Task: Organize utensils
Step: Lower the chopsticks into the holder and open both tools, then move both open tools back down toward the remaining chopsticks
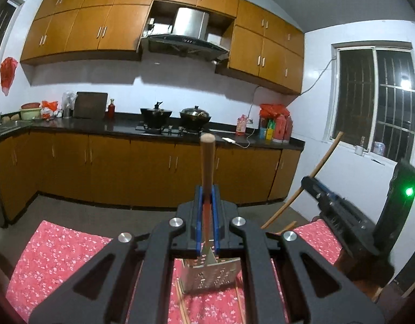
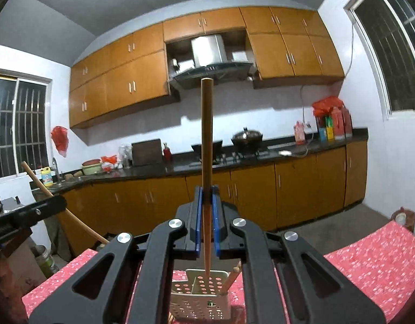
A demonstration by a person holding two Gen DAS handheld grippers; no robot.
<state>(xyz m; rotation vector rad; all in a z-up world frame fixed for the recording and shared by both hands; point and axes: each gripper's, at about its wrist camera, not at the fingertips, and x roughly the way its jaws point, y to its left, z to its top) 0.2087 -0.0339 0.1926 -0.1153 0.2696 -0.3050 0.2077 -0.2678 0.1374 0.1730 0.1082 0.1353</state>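
Left gripper clamping tight on a wooden chopstick, blue pads pinching it low on the shaft, blunt end rearing up past the jaws, thin end dipping toward the perforated metal utensil holder. Right gripper likewise gripping a second chopstick, pointed end hanging just above the holder, possibly just inside its rim; hard to tell. Holder standing upright on the red floral tablecloth, divided into compartments, one wooden-handled piece already leaning in the compartment on the right of the divider. More loose chopsticks lying flat on the cloth beside the holder's base. Beyond the holder, well apart, a kitchen counter with two lidded woks.

Step in hand, by judgement: carrying a chopstick in each gripper to the holder for dropping in, thick end up. Next move calling for lining each thin end over an open compartment, lowering until well inside, then loosening the pinch; risk lying in catching the rim or tipping the light holder.
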